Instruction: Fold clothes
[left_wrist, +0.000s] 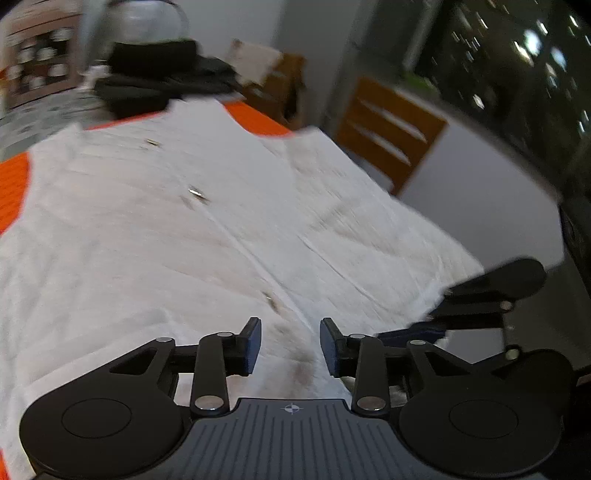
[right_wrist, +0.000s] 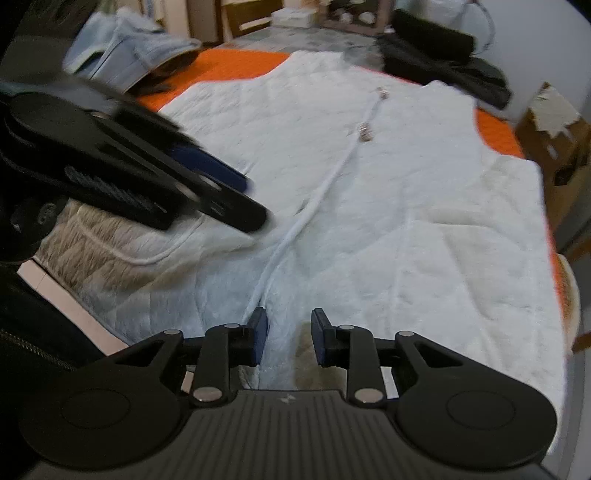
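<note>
So the white quilted vest (right_wrist: 388, 206) lies spread flat, front up, over the orange cover (right_wrist: 236, 66) of the tabletop, and its snap placket (right_wrist: 321, 192) runs down the middle toward me. I see no fold in it yet; the body is smooth and full width, so I judge that the folding of this piece is only at its start. At the far end some dark clothes (right_wrist: 443, 55) sit in a pile, maybe already finished, but I cannot tell for sure.

My left tool (left_wrist: 290, 347) hangs above the near hem with its jaws partly apart and nothing between them. My right tool (right_wrist: 289, 338) is the same, jaws apart over the hem beside the placket, gripping nothing.

The right view shows the fleecy lining (right_wrist: 92, 243) turned out at one armhole, and a light blue garment (right_wrist: 129, 48) at the far corner; the left view shows neither. The left view shows a wooden chair (left_wrist: 388, 136) beside the tabletop, and the dark window (left_wrist: 517, 74) behind it.
</note>
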